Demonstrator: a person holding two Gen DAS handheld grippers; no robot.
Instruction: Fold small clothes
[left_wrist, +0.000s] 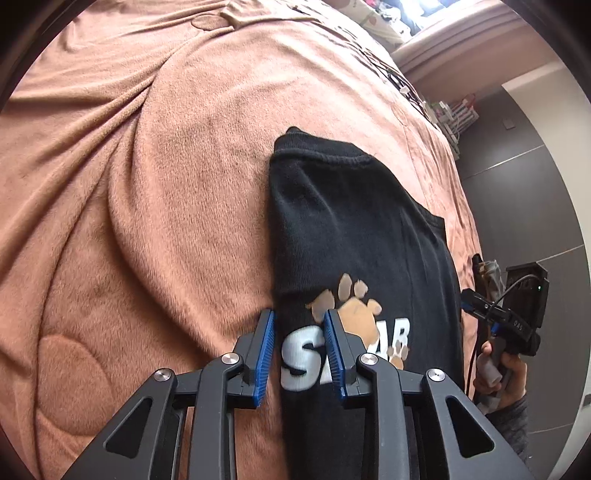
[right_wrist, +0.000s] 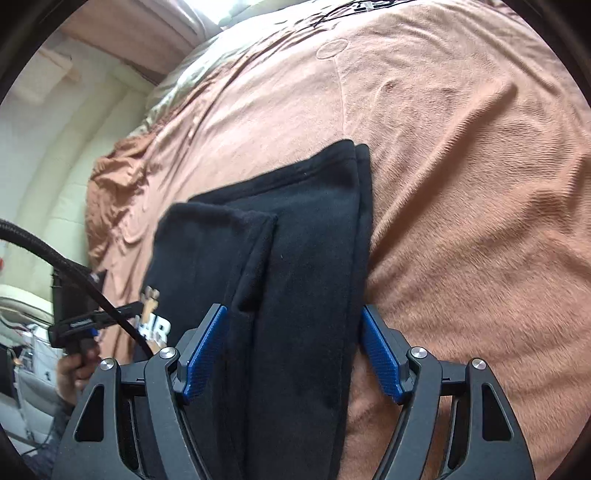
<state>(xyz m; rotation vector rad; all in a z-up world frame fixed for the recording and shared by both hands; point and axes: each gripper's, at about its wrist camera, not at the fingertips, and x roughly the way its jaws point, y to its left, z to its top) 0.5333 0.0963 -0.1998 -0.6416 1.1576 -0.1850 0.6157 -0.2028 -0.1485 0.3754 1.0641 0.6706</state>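
Both grippers, left and right, stood wide apart, empty, straddling opposite edges of the shirt lying part-folded on the blanket. Judgement: pinch every layer before lifting, keep edges aligned.

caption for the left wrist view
Open left gripper poised over a black printed garment on a brown blanket.

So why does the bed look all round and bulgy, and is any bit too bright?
In the left wrist view the fisheye lens curves the brown blanket into a dome, while the black shirt stays sharp; in the right wrist view the blanket bulges likewise, and the window light at the top is washed out white.
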